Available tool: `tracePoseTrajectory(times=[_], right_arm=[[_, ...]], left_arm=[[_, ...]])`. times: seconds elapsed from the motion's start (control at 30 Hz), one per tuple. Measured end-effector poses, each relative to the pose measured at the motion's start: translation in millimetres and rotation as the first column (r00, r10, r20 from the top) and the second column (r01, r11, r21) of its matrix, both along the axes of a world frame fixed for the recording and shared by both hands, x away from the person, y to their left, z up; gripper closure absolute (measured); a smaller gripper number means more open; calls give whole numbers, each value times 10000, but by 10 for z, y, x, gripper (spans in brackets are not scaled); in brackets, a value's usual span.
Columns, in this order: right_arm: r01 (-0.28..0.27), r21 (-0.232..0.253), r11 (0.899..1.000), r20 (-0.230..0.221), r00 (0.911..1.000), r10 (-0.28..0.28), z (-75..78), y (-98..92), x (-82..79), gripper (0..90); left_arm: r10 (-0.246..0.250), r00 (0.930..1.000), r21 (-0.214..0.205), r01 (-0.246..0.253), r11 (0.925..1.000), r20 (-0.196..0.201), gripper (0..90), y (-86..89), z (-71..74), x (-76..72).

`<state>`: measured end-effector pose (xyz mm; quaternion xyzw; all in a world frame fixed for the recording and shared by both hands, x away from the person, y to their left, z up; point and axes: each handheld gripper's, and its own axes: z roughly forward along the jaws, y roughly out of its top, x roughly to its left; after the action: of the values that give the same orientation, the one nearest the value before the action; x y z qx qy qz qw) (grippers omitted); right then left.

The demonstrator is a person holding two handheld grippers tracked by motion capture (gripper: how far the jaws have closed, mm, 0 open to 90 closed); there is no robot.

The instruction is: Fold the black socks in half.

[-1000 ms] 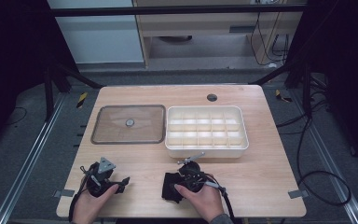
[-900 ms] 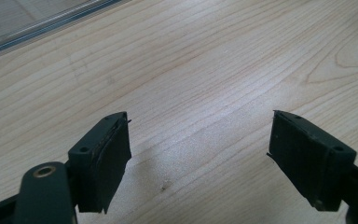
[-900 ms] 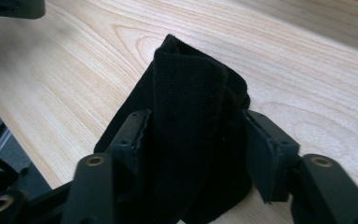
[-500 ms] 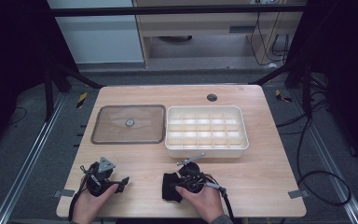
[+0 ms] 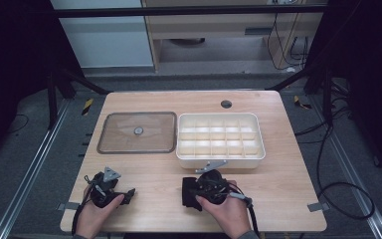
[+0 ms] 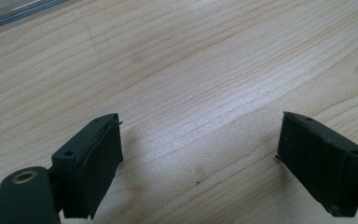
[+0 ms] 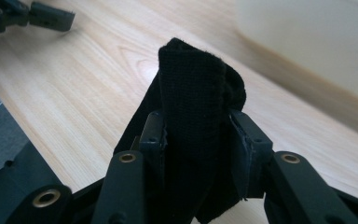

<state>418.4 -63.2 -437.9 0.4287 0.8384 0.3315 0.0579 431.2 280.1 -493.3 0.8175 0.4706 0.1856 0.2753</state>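
Note:
A black cloth (image 7: 191, 79) stands bunched between the jaws of my right gripper (image 7: 196, 123), which is shut on it after closing in during the last second. In the high view this cloth (image 5: 189, 193) shows at the left of the right gripper (image 5: 195, 191), near the table's front edge and just in front of the white box. My left gripper (image 6: 198, 140) is open over bare wood with nothing between its pads, and its jaws have just spread a little wider. From above, the left gripper (image 5: 123, 194) sits at the front left.
A white compartment box (image 5: 221, 160) stands at mid-table, its wall close behind the cloth (image 7: 307, 42). A clear flat lid (image 5: 137, 132) lies to the left of the box, and its edge (image 6: 18, 11) shows ahead of the left gripper. The table (image 5: 288, 199) has a cable hole (image 5: 226, 104) at the back.
The right hand has risen slightly with the black cloth in its jaws. The left hand has stayed in place.

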Motion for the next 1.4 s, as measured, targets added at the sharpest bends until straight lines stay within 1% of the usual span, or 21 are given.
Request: tracePoseTrajectory(times=[0.07, 0.13, 0.27, 0.33, 0.37, 0.4, 0.53, 0.63, 0.9, 1.03, 1.17, 1.23, 1.33, 1.37, 1.4], right_arm=[[79, -152, 9999, 86, 9999, -78, 48, -73, -8, 618], [222, -376, 9990, 246, 9995, -212, 110, -185, -14, 617], [451, -517, 9976, 400, 9983, -431, 206, -383, -21, 618], [549, -668, 9963, 486, 9975, -517, 251, -486, -25, 618], [616, -714, 9955, 589, 9966, -574, 274, -563, -27, 618], [666, -713, 9952, 566, 9964, -626, 285, -594, -34, 618], [810, -893, 9927, 610, 9953, -757, 294, -731, -59, 617], [1022, -1034, 9894, 579, 9936, -966, 294, -854, -75, 617], [1529, -1174, 9812, 579, 9874, -1470, 291, -1157, -82, 617], [1693, -1301, 9769, 536, 9851, -1636, 303, -1271, -89, 617], [1753, -1542, 9724, 592, 9840, -1680, 358, -1380, -86, 617], [1791, -1653, 9699, 541, 9835, -1724, 376, -1416, -83, 617], [1689, -2052, 9640, 489, 9855, -1622, 398, -1464, -79, 616], [1703, -2170, 9612, 515, 9853, -1629, 409, -1489, -76, 616], [1674, -2228, 9604, 535, 9858, -1595, 419, -1509, -73, 616]], left_arm=[[-7, 10000, -18, 7, 10000, -45, 124, 4, -14, 8], [8, 10000, -105, -9, 9999, -69, 114, 9, -20, 12], [1, 10000, -161, -2, 9999, -56, 109, 12, -27, 14], [-46, 9999, -228, 44, 9997, -100, 102, 7, -32, 14], [-59, 9999, -254, 57, 9997, -108, 101, 4, -33, 15], [-65, 9999, -264, 62, 9996, -109, 100, 2, -34, 15], [-64, 9999, -296, 61, 9995, -105, 92, -2, -38, 15], [-68, 9999, -310, 65, 9995, -83, 88, -2, -42, 15], [-79, 10000, -330, 79, 9994, 5, 77, -3, -52, 11], [-64, 9999, -383, 68, 9992, 105, 72, 0, -62, 3], [-119, 9997, -424, 127, 9990, 193, 63, 8, -72, 1], [-179, 9996, -455, 189, 9988, 230, 60, 20, -77, 0], [-183, 9994, -522, 199, 9984, 309, 57, 35, -87, -1], [-153, 9992, -552, 173, 9983, 367, 53, 36, -92, -1], [-141, 9988, -577, 168, 9982, 475, 52, 40, -102, 0]])
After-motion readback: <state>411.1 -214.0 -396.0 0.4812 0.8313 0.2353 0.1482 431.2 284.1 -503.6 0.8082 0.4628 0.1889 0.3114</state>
